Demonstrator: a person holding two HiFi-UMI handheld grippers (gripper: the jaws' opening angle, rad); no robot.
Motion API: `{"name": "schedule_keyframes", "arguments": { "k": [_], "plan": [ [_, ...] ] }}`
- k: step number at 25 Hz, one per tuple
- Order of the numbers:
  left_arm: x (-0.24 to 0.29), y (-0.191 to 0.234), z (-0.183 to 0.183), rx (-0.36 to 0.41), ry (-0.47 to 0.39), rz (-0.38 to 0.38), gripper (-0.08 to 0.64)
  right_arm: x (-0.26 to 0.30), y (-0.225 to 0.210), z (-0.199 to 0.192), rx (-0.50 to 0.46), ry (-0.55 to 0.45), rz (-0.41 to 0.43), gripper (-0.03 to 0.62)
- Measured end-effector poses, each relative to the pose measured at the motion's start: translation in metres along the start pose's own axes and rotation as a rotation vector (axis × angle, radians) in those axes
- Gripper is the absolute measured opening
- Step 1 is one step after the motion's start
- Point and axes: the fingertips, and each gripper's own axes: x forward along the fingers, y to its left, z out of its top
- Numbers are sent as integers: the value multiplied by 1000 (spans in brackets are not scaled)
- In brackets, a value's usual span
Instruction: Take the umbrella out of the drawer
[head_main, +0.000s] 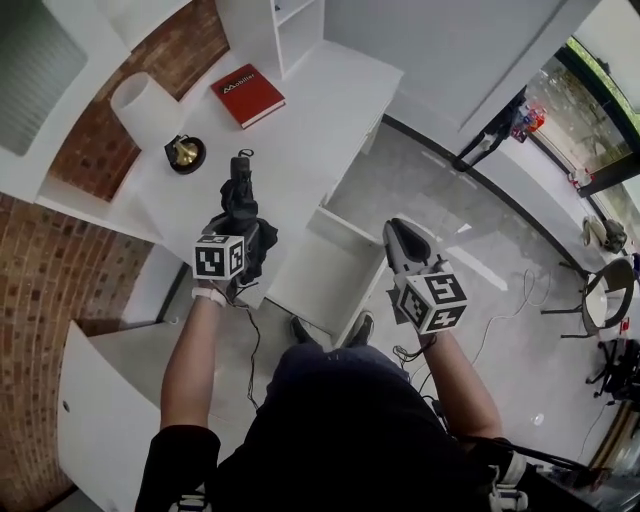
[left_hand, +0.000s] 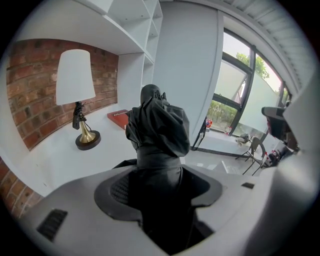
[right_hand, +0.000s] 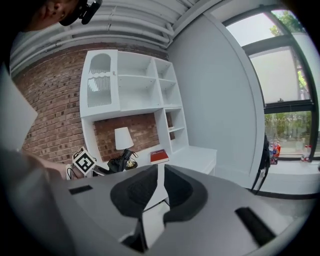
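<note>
My left gripper (head_main: 243, 228) is shut on a black folded umbrella (head_main: 240, 205), held above the front edge of the white desk (head_main: 320, 110). In the left gripper view the umbrella (left_hand: 157, 127) fills the space between the pads and sticks up past them. From the right gripper view the same umbrella (right_hand: 119, 162) shows beside the left gripper's marker cube. The white drawer (head_main: 340, 228) stands pulled out below the desk, between my two hands. My right gripper (head_main: 402, 238) hovers right of the drawer, above the floor, with a narrow gap between its jaws and nothing in it.
On the desk stand a lamp with a white shade (head_main: 143, 105) and brass base, and a red book (head_main: 247, 95). White shelves (right_hand: 130, 80) rise behind against a brick wall. A white cabinet door (head_main: 100, 420) hangs open at lower left. A chair (head_main: 600, 290) stands at far right.
</note>
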Motion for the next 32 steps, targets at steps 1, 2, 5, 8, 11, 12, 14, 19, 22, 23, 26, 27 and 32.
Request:
{"name": "schedule_keyframes", "arguments": {
  "k": [1,2,5,8,11,12,14,19,22,23,26,27,32],
  "plan": [
    [5,4,-2,5,14,-2,255,-1,-1,2,-1,-4,-15,38],
    [9,8,-4,10,29,-4,255,-2,-1,4,-5,-8,-28,38],
    [22,23,-12,31,79,-4,255,-4,1,8,-21,-16,-64,38],
    [33,38,-17,60,131,-3,255,-4,3,10,-21,-22,-93,38],
    [42,52,-24,85,181,0,255,-5,7,10,-14,-27,-114,38],
    [45,56,-27,90,195,2,255,-5,8,11,-11,-29,-120,38],
    [51,64,-31,89,220,1,256,-5,9,11,-6,-33,-132,38],
    [66,75,-42,42,268,-23,256,-5,15,11,-6,-36,-159,38],
    [73,79,-52,17,288,-34,256,-5,18,8,-10,-30,-167,38],
    [75,81,-55,4,293,-34,256,-5,20,8,-12,-28,-169,38],
    [81,86,-64,-27,310,-27,257,-4,23,6,-11,-19,-171,38],
    [82,88,-67,-32,312,-22,258,-3,24,5,-8,-16,-170,38],
    [78,90,-65,-54,254,-6,262,1,25,4,10,-8,-156,37]
  ]
}}
